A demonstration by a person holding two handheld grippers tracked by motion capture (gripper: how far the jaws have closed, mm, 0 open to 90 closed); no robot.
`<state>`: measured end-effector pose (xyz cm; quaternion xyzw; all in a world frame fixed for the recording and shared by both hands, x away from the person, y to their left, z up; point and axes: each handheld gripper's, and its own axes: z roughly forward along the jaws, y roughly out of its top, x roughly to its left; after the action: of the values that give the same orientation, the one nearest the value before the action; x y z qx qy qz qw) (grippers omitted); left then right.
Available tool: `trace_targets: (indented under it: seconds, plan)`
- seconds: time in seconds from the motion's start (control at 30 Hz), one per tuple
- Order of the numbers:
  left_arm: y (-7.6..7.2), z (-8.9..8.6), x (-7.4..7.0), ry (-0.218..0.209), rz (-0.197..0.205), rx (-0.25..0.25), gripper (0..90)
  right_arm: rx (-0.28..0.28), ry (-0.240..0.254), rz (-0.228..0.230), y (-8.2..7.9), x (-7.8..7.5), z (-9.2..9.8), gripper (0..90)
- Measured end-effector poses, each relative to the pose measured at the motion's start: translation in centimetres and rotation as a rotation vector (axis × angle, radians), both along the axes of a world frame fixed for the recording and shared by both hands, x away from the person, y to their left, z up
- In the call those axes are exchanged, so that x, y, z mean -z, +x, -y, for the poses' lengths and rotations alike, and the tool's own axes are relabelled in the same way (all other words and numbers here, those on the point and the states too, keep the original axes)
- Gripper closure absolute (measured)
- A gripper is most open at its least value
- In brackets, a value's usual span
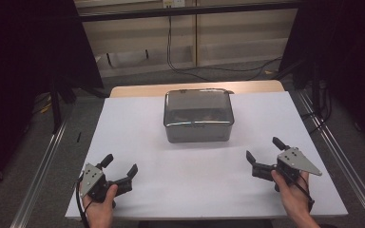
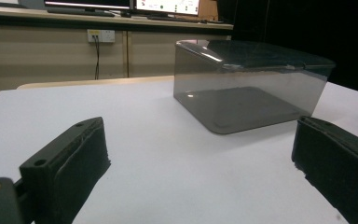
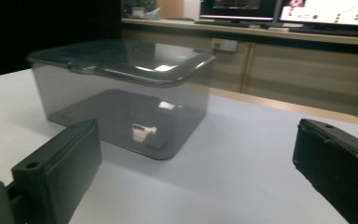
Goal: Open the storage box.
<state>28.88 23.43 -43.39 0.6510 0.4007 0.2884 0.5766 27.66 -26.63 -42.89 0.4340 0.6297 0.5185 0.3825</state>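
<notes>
A smoky grey see-through plastic box (image 1: 198, 116) with its lid on stands at the middle of the white table (image 1: 138, 142), toward the back. In the left gripper view the box (image 2: 247, 88) lies ahead and to the right; in the right gripper view the box (image 3: 121, 93) lies ahead and to the left. My left gripper (image 1: 120, 166) rests low near the front left corner, open, with nothing between its jaws. My right gripper (image 1: 264, 150) sits near the front right, open and holding nothing. Both are well short of the box.
The white board lies on a wooden tabletop whose far edge (image 1: 195, 88) shows behind the box. Metal rails (image 1: 43, 161) run along both sides of the table. Cables (image 1: 180, 66) trail on the floor behind. A bench with monitors (image 3: 326, 11) stands beyond.
</notes>
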Motion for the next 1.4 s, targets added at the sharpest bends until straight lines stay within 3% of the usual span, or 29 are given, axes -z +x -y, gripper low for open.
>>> trace_targets:
  seconds: [0.23,0.6,0.77,0.87,1.0,1.07,1.27,1.4]
  plan:
    - [0.0,-0.1,-0.1,-0.004,0.0,-0.001,3.3,-0.101,0.005,0.0,1.0,-0.3,-2.4,0.0]
    - [0.0,-0.2,-0.1,0.002,-0.005,0.002,3.3,-0.173,-0.025,0.006,2.4,-1.3,-5.1,0.0]
    - [0.0,-0.1,0.0,0.011,-0.01,0.001,3.3,-0.211,-0.045,0.037,3.2,-1.7,-6.5,0.0]
    - [0.0,-0.1,0.0,0.009,-0.011,0.005,3.3,-0.216,-0.046,0.026,3.5,-2.0,-7.0,0.0]
    - [0.1,0.0,0.0,0.013,-0.013,0.01,3.3,-0.223,-0.09,0.05,4.0,-2.3,-7.9,0.0]
    - [0.1,0.0,0.0,0.014,-0.017,0.016,3.3,-0.229,-0.155,0.068,4.4,-2.4,-8.7,1.2]
    - [0.2,-0.2,0.0,0.012,-0.021,0.008,3.3,-0.258,-0.22,0.107,4.8,-2.6,-9.7,1.4]
    - [0.2,-0.1,0.1,0.008,-0.04,0.016,3.3,-0.286,-0.349,0.159,5.4,-2.9,-10.8,3.7]
